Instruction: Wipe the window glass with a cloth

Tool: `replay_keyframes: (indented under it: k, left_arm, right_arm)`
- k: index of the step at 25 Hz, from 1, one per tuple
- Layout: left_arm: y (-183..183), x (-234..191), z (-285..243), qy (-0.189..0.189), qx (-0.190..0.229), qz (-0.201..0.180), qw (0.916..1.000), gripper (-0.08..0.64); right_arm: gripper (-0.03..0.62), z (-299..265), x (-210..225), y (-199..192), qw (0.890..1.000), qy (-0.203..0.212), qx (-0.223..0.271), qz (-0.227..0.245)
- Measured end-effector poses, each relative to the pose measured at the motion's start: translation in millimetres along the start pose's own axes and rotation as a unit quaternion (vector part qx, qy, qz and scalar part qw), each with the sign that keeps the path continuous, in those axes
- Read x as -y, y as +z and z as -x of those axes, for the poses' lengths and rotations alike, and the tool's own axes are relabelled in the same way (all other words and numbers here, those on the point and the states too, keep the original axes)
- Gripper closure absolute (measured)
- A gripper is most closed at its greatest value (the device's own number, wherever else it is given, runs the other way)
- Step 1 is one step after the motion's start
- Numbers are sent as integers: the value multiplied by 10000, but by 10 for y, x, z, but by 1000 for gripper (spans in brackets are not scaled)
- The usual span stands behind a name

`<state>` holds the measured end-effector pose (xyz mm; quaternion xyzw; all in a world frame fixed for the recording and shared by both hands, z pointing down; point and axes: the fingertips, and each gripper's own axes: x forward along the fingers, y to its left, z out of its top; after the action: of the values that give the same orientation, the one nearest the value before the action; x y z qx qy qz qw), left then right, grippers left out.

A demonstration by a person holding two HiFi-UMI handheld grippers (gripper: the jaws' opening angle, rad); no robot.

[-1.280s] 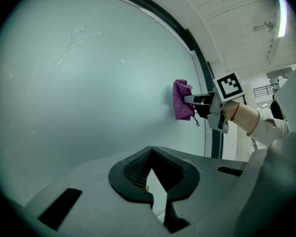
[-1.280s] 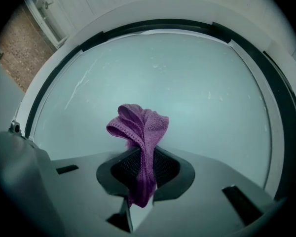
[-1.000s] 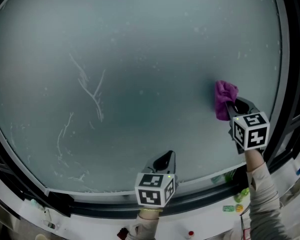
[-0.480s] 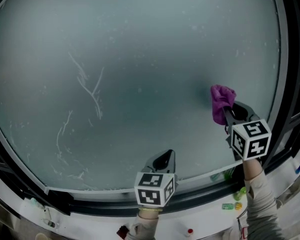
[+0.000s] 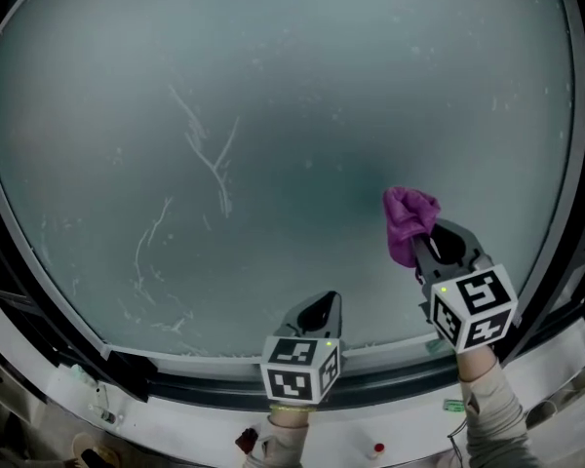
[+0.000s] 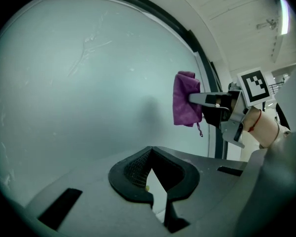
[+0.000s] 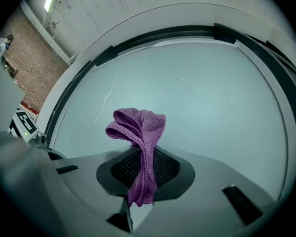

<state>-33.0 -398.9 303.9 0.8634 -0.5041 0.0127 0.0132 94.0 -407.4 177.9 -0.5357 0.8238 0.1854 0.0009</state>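
Two hand-held grippers point at the frosted window glass (image 5: 273,86): the right hand-held gripper (image 5: 424,240) (image 7: 145,164) has its jaws clamped on a purple cloth (image 5: 408,217) (image 7: 138,127) (image 6: 186,100), whose bunched end meets the pane in its lower right part, nearer the right edge than the middle. The left hand-held gripper (image 5: 319,312) (image 6: 150,154) sits low by the bottom edge, left of the cloth and apart from it, jaws drawn together with nothing between them. Thin white streaks (image 5: 212,159) mark the glass toward its upper left.

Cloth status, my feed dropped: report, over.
Right gripper shut on purple cloth, close to window glass, contact unclear. Left gripper shut, empty. Nothing in the way.
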Motion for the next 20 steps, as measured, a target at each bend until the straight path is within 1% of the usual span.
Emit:
replay_keyframes:
  k: [5,11,16,20]
  left_arm:
    - [8,-249,200,321,0,36,9995,557]
    - [-28,-544,441,730,13,111,9973,557]
    - [-75,-708,580,973,-2,148,9951,557]
    - [-92,-798,651,1111,7,175,9937,557]
  right_arm:
    - [540,-169,-456,-78,9988,443,10,-186]
    - [541,-359,-931,-206,9950,914,-6,-398]
    - [541,-519,-1282,-276,9912,1247,-23,-437]
    - [541,-652,-1458,-356,9889,1404,-92,-473]
